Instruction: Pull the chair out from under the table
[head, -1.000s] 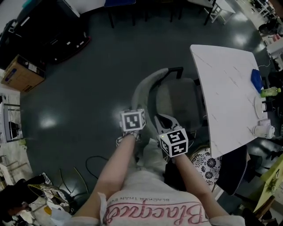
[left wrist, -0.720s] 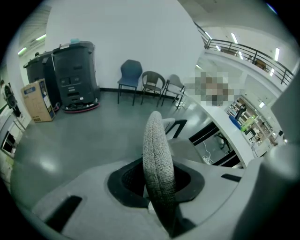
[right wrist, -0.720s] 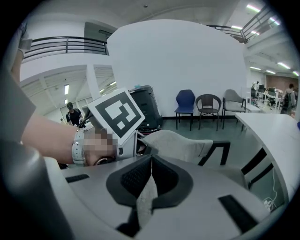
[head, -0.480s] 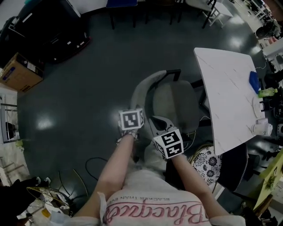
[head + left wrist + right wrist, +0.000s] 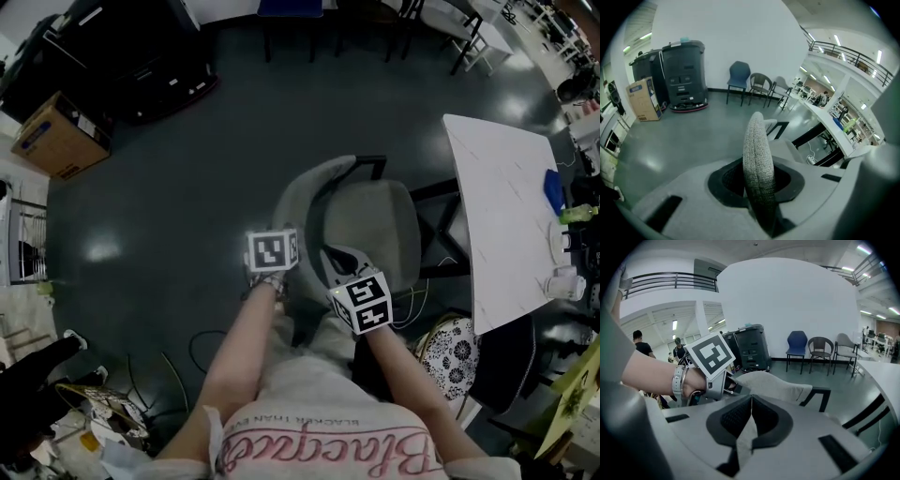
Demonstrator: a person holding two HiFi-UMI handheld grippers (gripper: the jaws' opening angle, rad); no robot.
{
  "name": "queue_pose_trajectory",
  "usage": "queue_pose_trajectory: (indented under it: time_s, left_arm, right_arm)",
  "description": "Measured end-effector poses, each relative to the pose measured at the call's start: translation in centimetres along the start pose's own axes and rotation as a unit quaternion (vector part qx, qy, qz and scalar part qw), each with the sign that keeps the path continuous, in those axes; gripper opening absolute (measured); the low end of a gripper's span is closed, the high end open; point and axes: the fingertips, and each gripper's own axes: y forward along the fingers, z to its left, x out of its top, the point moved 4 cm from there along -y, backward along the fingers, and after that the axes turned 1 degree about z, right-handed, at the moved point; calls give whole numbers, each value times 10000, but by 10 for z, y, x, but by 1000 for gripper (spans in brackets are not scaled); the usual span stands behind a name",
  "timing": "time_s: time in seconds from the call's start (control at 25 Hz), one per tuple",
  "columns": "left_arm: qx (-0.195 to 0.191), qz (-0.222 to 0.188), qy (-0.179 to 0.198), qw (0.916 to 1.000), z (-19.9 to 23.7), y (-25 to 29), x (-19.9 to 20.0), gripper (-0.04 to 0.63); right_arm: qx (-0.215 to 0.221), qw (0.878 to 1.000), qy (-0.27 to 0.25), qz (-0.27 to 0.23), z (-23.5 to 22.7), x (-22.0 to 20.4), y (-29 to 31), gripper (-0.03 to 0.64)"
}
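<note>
I judge the step in hand to be the pull itself, and close to its end. My left gripper (image 5: 759, 185) is clamped on the top rim of the backrest (image 5: 757, 140), and the thick padded edge wedged between the jaws holds them narrow. My right gripper (image 5: 750, 423) is pinched almost flat on a thinner fold of the same fabric, a little further right along the rim. So I have 2 grips, side by side, at the near edge of the chair (image 5: 370, 230).

The chair stands just left of the table (image 5: 506, 216) with its seat out in the open over the dark floor. Only the black frame on its right side reaches toward the table's left edge.

The next move, I think, calls for a short further draw toward me. I should load both grips evenly so the chair does not swing round, then let go. The right pinch looks the weaker of the 2.

The chair is grey woven cloth, with a curved backrest wrapping the near-left side and a black arm loop at the far side. I cannot see its feet.
</note>
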Motion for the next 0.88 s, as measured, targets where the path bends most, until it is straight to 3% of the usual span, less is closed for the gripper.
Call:
queue_pose_trajectory:
  time_s: [0.48,0.88]
  left_arm:
    - [41,45,80,9999,85,-38,-14,74]
    - [-37,152,244,9996,125,-60,-25,77]
  right_arm:
    - [159,9997,-56,-170,72,18,46,5]
    - [156,9994,-254,-150,103,23,49,5]
